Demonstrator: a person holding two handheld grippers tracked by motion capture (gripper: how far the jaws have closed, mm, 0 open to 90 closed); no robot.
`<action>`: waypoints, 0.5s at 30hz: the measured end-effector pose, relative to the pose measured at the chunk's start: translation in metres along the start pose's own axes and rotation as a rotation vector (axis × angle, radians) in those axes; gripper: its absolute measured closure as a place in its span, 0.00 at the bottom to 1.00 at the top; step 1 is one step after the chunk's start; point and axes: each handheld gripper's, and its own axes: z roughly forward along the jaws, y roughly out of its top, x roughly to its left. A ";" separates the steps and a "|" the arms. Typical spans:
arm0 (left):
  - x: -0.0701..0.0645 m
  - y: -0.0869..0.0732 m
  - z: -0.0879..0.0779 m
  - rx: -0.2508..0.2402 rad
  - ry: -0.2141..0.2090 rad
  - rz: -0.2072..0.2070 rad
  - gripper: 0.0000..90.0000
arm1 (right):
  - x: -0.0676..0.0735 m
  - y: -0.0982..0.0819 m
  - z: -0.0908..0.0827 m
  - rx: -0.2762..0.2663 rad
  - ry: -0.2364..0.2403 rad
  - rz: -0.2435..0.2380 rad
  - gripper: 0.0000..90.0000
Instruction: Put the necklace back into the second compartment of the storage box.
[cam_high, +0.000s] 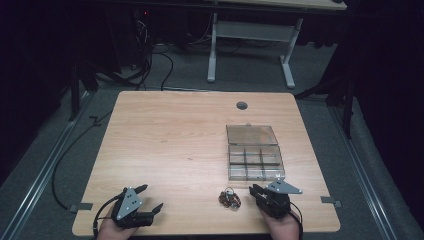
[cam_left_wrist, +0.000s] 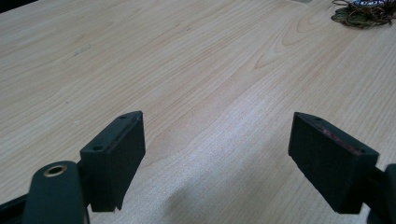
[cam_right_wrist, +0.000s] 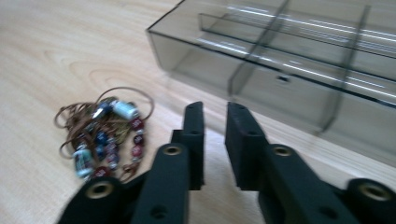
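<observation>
A: Where's the beaded bracelet sitting?

B: Near the front edge of the surface, right of the middle, in a loose heap. The clear compartment box lies just behind it toward the far edge, lid folded back, and the right tool is just beside it on the right.

A: How do you think it will handle?

B: Light and limp, I'd judge. In the right gripper view the bracelet is thin brown cord looped around small red, blue and pale beads — nothing stiff to it. Lift one part and the rest will likely dangle and swing. The beads look smooth and rounded, so a pinch on a single bead could slip off.

A: So where to take hold?

B: Across the thick of the heap, where cord and beads bunch together — more to bite on, less trailing. A stray outer loop of cord is thin against those flat pads and might slide out.

A: And the tools now?

B: The right tool has its jaws drawn close, only a narrow gap between them, nothing in it; it would need to open before going over the heap. The left tool rests near the front left corner, jaws spread wide over bare wood, holding nothing.
</observation>
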 end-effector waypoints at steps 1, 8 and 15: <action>0.000 0.000 0.000 0.000 0.001 0.001 0.21 | 0.002 0.000 0.001 0.004 0.003 -0.013 0.91; 0.000 0.000 0.000 0.002 -0.002 0.005 0.21 | 0.020 0.006 0.004 0.013 0.053 -0.073 1.00; -0.001 0.000 -0.001 -0.007 -0.002 0.011 0.21 | 0.041 0.011 0.012 0.021 0.126 -0.123 1.00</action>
